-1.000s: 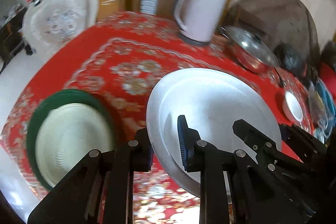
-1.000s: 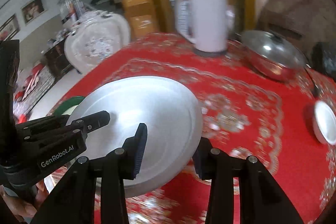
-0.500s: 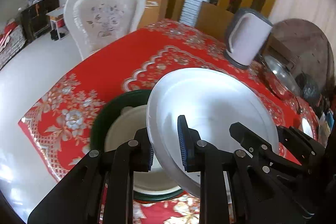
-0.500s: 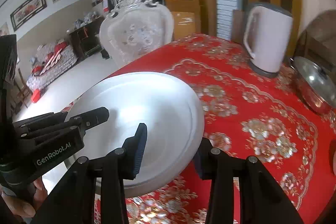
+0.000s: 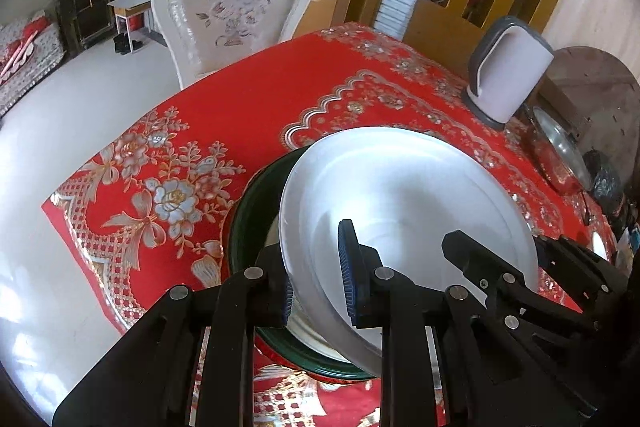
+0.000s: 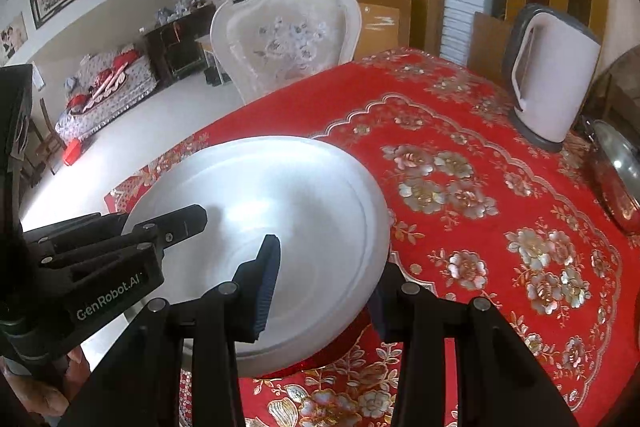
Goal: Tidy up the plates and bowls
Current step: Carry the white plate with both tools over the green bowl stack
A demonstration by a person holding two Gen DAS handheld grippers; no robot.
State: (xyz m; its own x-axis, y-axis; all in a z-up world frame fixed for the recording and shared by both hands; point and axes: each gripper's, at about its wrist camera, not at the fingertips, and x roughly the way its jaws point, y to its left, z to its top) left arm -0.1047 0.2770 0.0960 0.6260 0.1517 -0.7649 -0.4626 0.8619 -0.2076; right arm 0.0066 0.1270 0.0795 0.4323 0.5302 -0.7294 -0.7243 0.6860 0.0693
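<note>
On red-clothed table (image 5: 248,99), left to right: green plate (image 5: 248,211), cream dish inside; white plate (image 5: 400,195) tilted above it (near table's corner), rim clamped by left gripper (image 5: 316,283) and right gripper (image 6: 320,279); white kettle (image 5: 508,75); lidded steel pot (image 5: 560,155).
</note>
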